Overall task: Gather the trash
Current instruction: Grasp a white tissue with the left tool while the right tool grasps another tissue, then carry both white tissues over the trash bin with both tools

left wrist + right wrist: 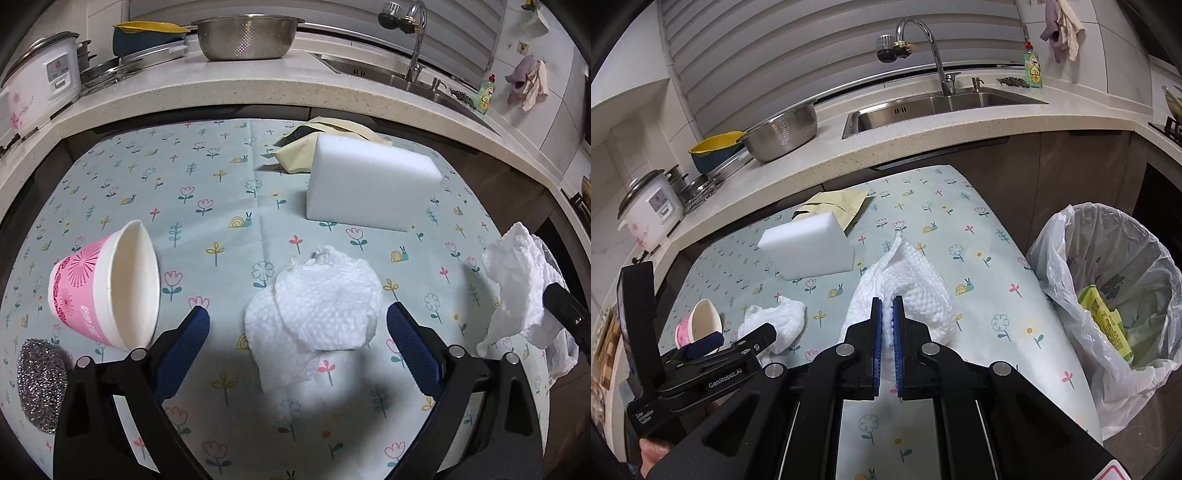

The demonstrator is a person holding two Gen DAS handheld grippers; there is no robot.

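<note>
Crumpled, dimpled paper towel (916, 295) pinched in right gripper (887, 325) blue ribbed pads.

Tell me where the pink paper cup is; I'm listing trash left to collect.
The pink paper cup lies tipped on the tablecloth, outside the open left gripper, beside the steel scourer.

Left claw (297, 332): jaws wide apart, nothing between pads, pointing steeply downward. Right claw (886, 332): jaws nearly closed, pads clamped on white paper towel (919, 291), pointing downward at shallower angle.
</note>
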